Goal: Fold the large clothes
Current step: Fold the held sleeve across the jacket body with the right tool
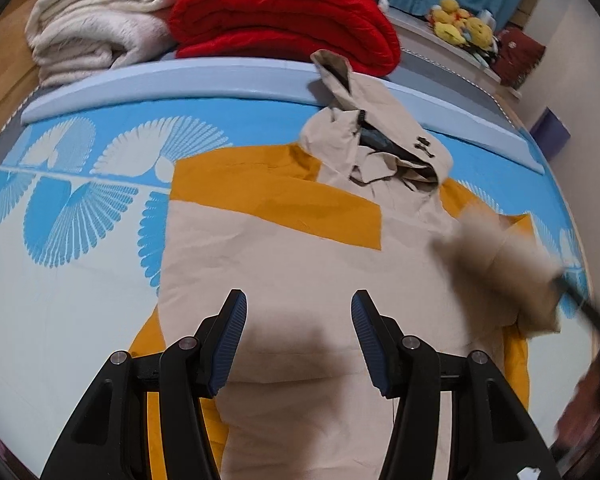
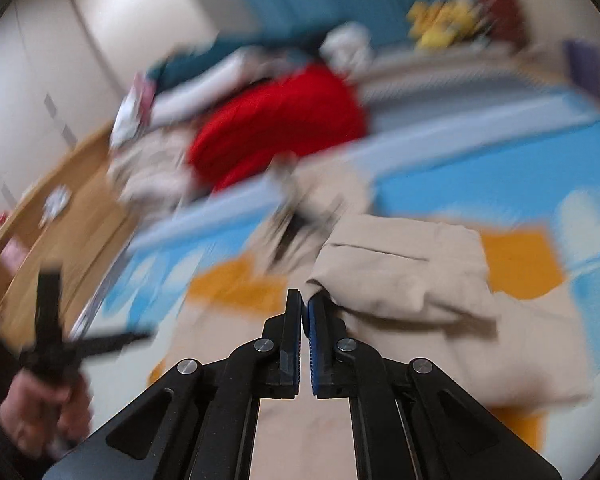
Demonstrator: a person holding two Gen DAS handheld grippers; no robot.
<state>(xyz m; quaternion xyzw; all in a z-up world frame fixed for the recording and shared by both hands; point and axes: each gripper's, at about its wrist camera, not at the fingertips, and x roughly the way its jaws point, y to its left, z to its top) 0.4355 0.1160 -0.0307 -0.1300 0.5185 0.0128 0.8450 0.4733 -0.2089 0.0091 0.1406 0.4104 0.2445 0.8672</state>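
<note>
A beige and mustard hooded jacket (image 1: 300, 248) lies spread flat on the blue and white patterned bedsheet (image 1: 60, 280), with its hood (image 1: 380, 148) at the far end. My left gripper (image 1: 299, 312) hovers open over the jacket's middle with nothing between its fingers. In the right wrist view my right gripper (image 2: 306, 300) is shut on the beige sleeve (image 2: 400, 272), which is folded over towards the body. From the left wrist view the same sleeve (image 1: 496, 256) is a lifted blur at the right, with the right gripper (image 1: 580, 300) behind it.
A folded red blanket (image 1: 284, 16) and a cream blanket (image 1: 96, 28) are stacked beyond a pale blue bolster (image 1: 180, 76) at the bed's far edge. Yellow plush toys (image 1: 460, 24) sit further back. A hand (image 2: 40, 412) holds the left gripper.
</note>
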